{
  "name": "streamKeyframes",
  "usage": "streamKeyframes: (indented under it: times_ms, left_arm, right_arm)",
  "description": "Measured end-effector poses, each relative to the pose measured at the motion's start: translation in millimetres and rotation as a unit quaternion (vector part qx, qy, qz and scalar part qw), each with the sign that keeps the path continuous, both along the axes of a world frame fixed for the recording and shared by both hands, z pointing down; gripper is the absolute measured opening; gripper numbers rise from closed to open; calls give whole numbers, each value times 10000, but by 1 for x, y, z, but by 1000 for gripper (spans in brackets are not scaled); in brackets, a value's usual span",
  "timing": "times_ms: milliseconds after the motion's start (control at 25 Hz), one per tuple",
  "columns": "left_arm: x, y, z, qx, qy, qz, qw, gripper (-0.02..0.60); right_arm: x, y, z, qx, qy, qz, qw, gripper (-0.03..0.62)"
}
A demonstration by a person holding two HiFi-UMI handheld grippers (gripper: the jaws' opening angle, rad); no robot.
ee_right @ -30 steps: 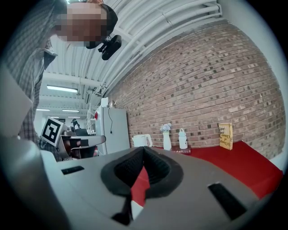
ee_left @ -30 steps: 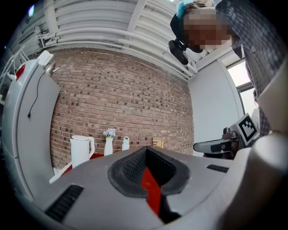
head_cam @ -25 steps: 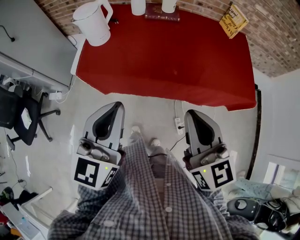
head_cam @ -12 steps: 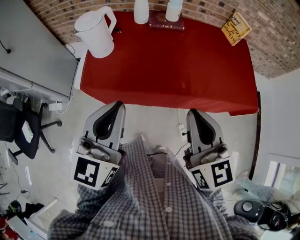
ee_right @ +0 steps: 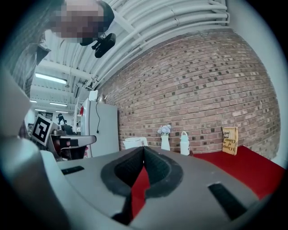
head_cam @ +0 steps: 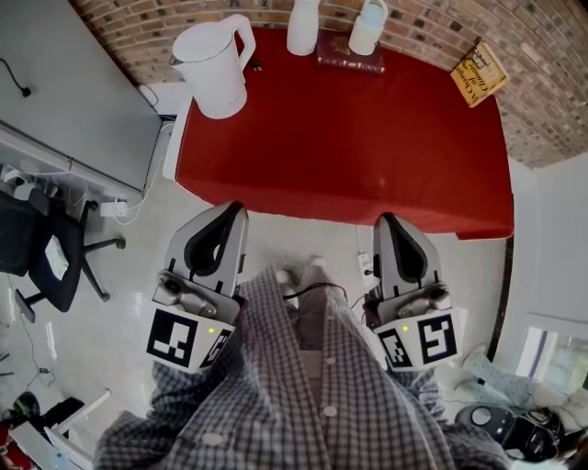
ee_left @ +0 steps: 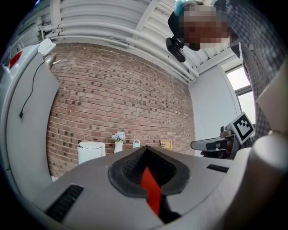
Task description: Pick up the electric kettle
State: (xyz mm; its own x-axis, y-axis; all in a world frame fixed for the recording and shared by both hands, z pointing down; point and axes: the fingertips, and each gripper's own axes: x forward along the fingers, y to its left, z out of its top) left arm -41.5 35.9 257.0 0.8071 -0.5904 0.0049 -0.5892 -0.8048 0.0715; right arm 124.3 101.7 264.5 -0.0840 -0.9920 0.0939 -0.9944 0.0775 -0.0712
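Head view looks down; gripper views (level) share brick wall (ee_right: 202,90).

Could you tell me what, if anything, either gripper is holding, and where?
Nothing. Left gripper and right gripper are shut and empty; the kettle stands untouched.

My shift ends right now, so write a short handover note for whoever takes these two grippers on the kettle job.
Left gripper: shut, empty, held short of the table.
Right gripper: shut, empty, also short of the table.
Kettle: upright at the table's far left corner, handle on the vase side, untouched.
Done: nothing yet.
Left to do: step up to the table, open a gripper, grip the handle, lift.
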Motion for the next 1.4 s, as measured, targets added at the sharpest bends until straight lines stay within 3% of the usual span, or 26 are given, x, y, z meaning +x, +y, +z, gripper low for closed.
streamKeyframes:
  times_ms: [560, 1400]
  left_arm:
    - [-16, -43, 7, -35, -30, -458, 9989, 0]
    - [8, -178, -1, -37, -21, -1165, 9932, 0]
  right_arm:
    - [-13, -65, 3, -2, -3, -496, 9988, 6]
    - [2, -220, -1, 115, -127, -1196, 9927, 6]
